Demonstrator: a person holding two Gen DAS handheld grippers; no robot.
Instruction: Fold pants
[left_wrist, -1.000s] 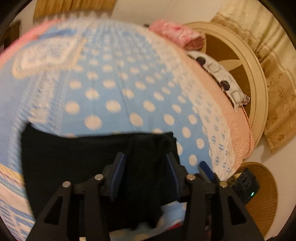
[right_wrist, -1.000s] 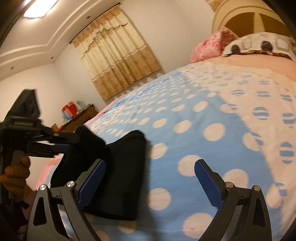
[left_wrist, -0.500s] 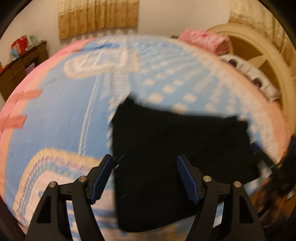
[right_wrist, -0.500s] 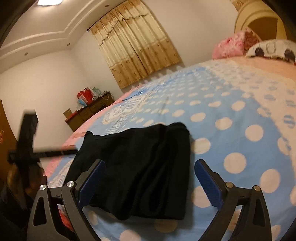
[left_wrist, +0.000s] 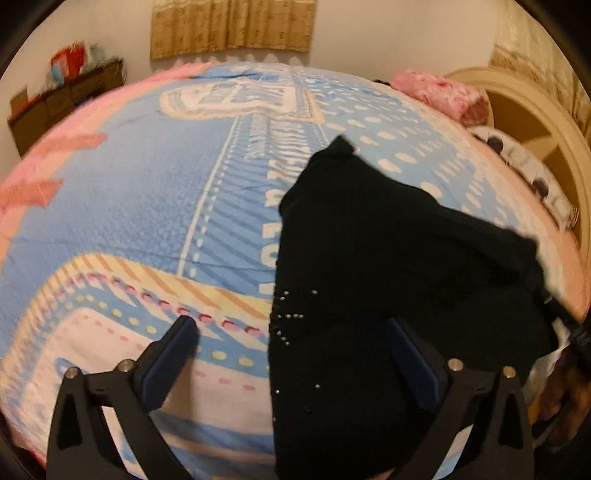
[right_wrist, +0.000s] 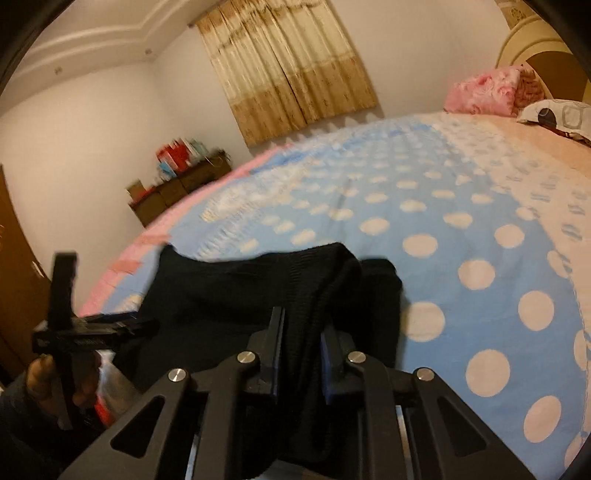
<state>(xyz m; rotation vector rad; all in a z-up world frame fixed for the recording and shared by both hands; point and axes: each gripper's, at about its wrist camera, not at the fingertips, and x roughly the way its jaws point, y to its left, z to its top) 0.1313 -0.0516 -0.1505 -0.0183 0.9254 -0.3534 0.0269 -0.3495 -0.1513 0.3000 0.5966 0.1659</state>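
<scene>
Black pants (left_wrist: 369, 280) lie folded in a dark heap on the blue polka-dot bedspread (left_wrist: 147, 206), near the bed's near edge. My left gripper (left_wrist: 291, 354) is open and hovers over the pants' left edge, holding nothing. My right gripper (right_wrist: 301, 343) is shut on a fold of the black pants (right_wrist: 258, 288) at their right end. The left gripper also shows in the right wrist view (right_wrist: 85, 332), at the far left beside the pants.
A pink pillow (right_wrist: 484, 90) and a patterned pillow (right_wrist: 554, 114) lie by the cream headboard (left_wrist: 535, 122). A low wooden cabinet with boxes (right_wrist: 177, 181) stands by the curtained wall. The bedspread (right_wrist: 461, 221) stretches beyond the pants.
My right gripper has closed on the right end of the pants; it was open before. My left gripper let go of the pants, opened, and swung left over their edge.
</scene>
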